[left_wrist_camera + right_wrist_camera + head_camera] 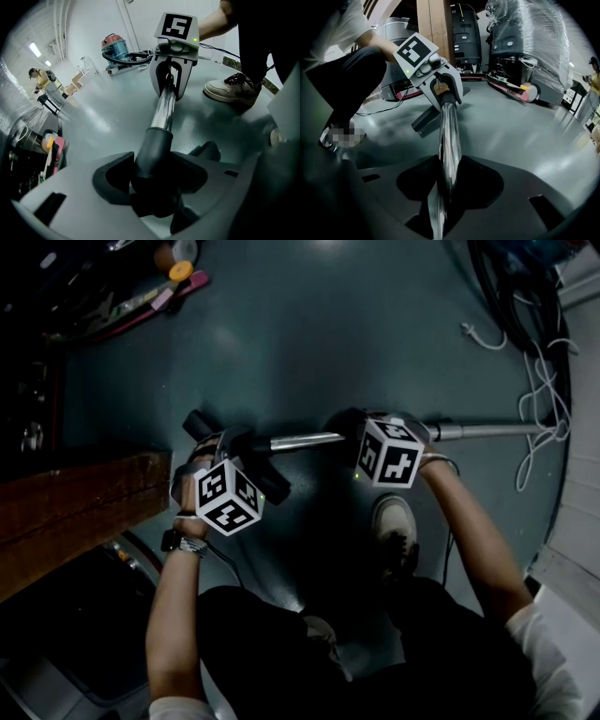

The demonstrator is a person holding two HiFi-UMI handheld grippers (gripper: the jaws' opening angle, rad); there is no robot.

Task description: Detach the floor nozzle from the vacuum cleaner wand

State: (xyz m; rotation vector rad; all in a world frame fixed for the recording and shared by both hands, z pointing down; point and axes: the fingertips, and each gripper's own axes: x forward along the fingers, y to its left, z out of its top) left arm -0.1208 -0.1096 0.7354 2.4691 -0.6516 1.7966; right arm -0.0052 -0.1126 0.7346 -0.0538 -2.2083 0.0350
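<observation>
**Both our grippers clamped along the vacuum wand, nozzle not yet off**

Our left gripper is clenched on the round neck of the matt dark-grey plastic floor nozzle. Our right gripper grasps the mirror-bright chrome wand tube seated in that neck, held level over the glossy grey-green floor. Black-and-white square patterns cover each white cube.

No words, numbers or brand names can be read anywhere. Only black-and-white square marker patterns are seen, on the left cube of the left gripper and on the right cube of the right gripper. No lettering is carried by them.
</observation>
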